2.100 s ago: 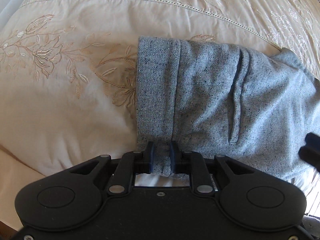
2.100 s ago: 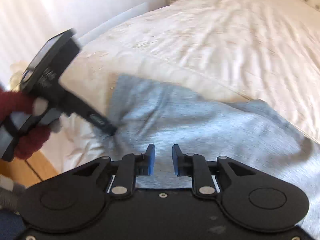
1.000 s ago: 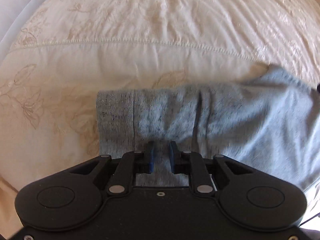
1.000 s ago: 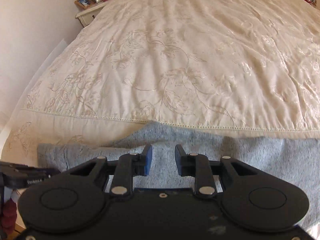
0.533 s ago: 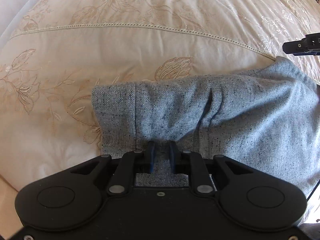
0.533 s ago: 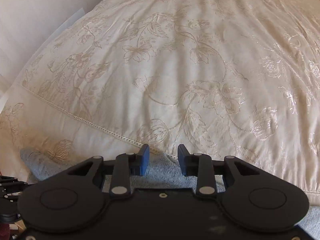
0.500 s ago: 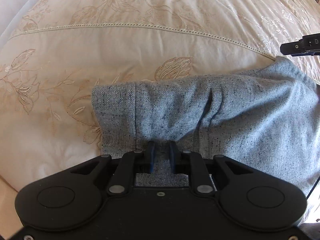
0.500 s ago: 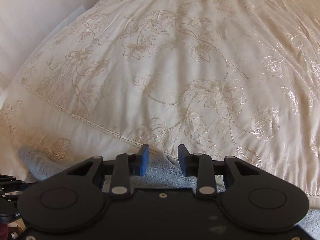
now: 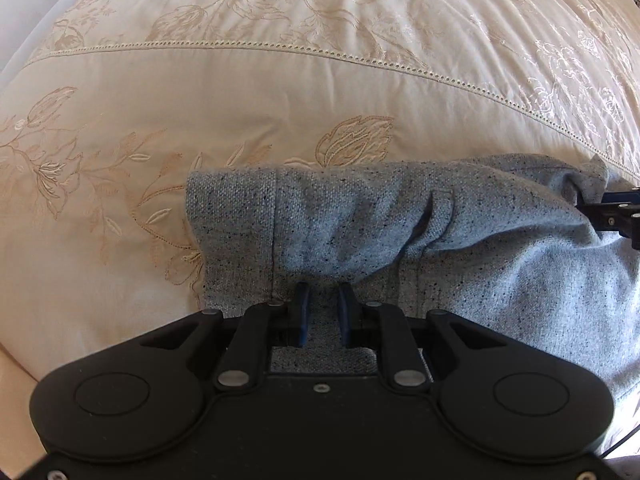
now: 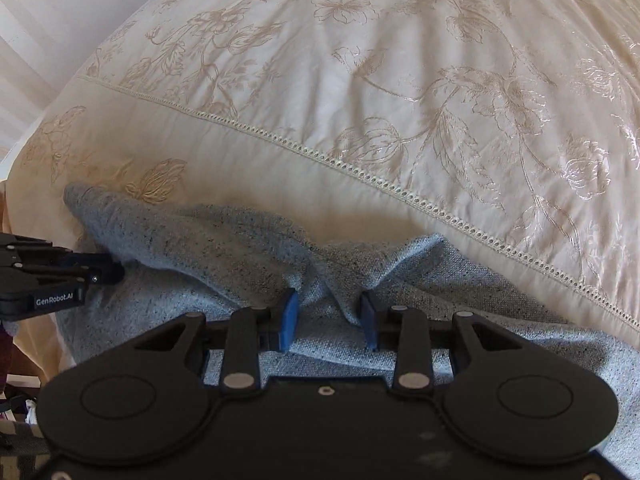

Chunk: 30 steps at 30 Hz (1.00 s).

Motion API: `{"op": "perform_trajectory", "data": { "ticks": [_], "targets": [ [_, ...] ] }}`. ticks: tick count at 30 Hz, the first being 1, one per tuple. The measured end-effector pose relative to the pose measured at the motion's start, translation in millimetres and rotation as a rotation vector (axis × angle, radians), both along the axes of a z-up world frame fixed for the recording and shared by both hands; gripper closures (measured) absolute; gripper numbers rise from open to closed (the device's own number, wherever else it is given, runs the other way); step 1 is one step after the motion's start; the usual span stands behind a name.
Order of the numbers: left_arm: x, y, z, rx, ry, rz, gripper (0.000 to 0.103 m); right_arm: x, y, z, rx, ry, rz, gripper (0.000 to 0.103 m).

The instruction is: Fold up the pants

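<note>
Gripping the grey pants (image 9: 460, 240), the "GenRobot.AI"-marked left tool (image 9: 322, 312) stays clenched; right tool (image 10: 328, 318) gapes.

Bedspread (image 9: 280, 92) beyond the pants (image 9: 460, 232) lies flat and bare: open passage forward and to my left side. Pants ridge bunches up straight ahead of my left gripper (image 9: 322, 314), cloth pinched between its pads. My right gripper (image 10: 328, 320) stands jaws apart, a fold (image 10: 332, 280) rising between them. My two grippers sit near each other; little room between.
</note>
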<state>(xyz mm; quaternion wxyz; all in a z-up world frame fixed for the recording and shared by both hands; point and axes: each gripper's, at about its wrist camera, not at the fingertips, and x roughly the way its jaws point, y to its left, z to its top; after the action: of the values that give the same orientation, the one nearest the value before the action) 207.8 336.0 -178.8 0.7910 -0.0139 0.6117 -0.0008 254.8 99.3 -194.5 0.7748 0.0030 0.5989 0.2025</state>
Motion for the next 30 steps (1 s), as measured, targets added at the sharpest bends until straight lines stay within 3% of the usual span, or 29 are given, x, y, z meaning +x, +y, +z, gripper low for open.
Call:
{"op": "perform_trajectory", "data": {
  "ticks": [4, 8, 9, 10, 11, 13, 16, 18, 21, 23, 26, 30],
  "targets": [
    [-7, -7, -1, 0.038, -0.035, 0.043, 0.079, 24, -13, -3, 0.064, 0.004, -0.008, 0.066],
    [-12, -18, -2, 0.095, -0.068, 0.044, 0.079, 36, -19, -7, 0.095, 0.008, 0.056, 0.070],
    [-14, -20, -2, 0.104, -0.076, 0.044, 0.079, 35, -19, -5, 0.093, 0.011, 0.081, 0.078],
    [-15, -20, -2, 0.109, -0.082, 0.045, 0.079, 36, -20, -1, 0.084, 0.024, 0.118, 0.100],
    [-16, -22, -2, 0.112, -0.087, 0.047, 0.079, 37, -23, 7, 0.102, 0.030, 0.131, 0.100],
    [-17, -23, -2, 0.115, -0.090, 0.041, 0.079, 50, -41, 27, 0.171, -0.043, 0.055, 0.101],
    [-22, -23, -2, 0.122, -0.101, 0.015, 0.079, 97, -74, 12, 0.226, 0.012, -0.200, 0.102],
    [-24, -27, -2, 0.145, -0.100, -0.020, 0.079, 114, -74, 8, 0.151, -0.037, -0.186, 0.102],
    [-20, -29, 4, 0.152, -0.074, -0.038, 0.079, 126, -72, 14, 0.172, -0.040, -0.128, 0.102],
    [-14, -27, 17, 0.136, -0.053, -0.019, 0.079, 125, -72, 28, 0.181, -0.070, -0.080, 0.100],
    [-7, -26, 47, 0.029, -0.098, 0.016, 0.079, 110, -71, 40, 0.177, -0.080, -0.015, 0.093],
    [16, -40, 75, -0.060, -0.169, -0.042, 0.078, 80, -68, 47, 0.182, -0.095, 0.027, 0.093]
  ]
}}
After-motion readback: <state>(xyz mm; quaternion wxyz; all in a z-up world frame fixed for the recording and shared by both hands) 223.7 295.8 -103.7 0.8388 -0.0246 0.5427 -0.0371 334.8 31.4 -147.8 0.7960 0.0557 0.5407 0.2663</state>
